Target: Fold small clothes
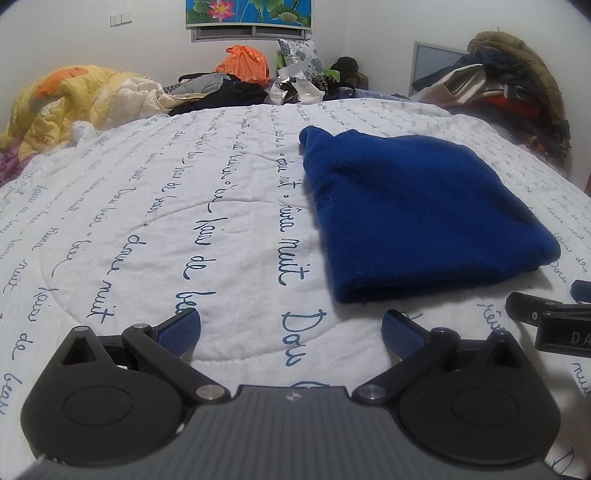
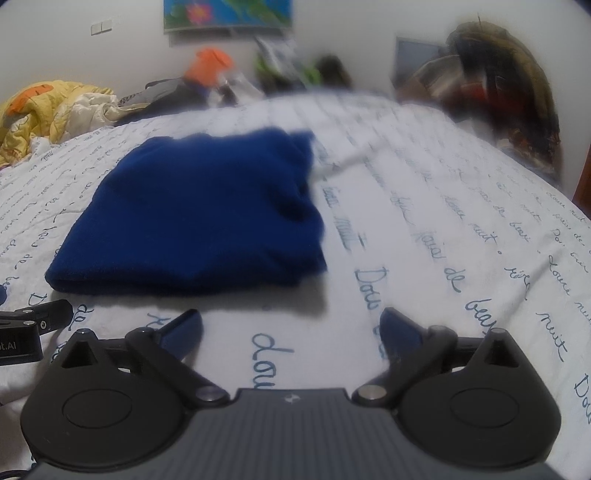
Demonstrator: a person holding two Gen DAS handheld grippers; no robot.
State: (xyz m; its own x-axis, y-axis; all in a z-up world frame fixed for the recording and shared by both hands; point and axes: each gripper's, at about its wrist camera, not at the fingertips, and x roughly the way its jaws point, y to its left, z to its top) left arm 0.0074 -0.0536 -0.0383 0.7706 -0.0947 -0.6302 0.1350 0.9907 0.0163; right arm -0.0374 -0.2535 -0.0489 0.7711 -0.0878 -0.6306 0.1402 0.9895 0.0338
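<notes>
Deep blue folded garment [image 1: 413, 206] on a white quilt [image 1: 147, 229] printed with blue script.

right view: blurred throughout, worst at the clutter [image 2: 295, 70] along the top
quilt [image 2: 424, 206]: its writing smeared, unreadable at the frame's right
sweater [image 2: 199, 218]: edges soft in the right view
other gripper [image 1: 554, 325]: cut off by the right edge
poster [image 1: 251, 11]: cut off by the top edge

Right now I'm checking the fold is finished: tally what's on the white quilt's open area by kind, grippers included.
Folded blue garment: 1
Left gripper: 1
Right gripper: 1
Total: 3
</notes>
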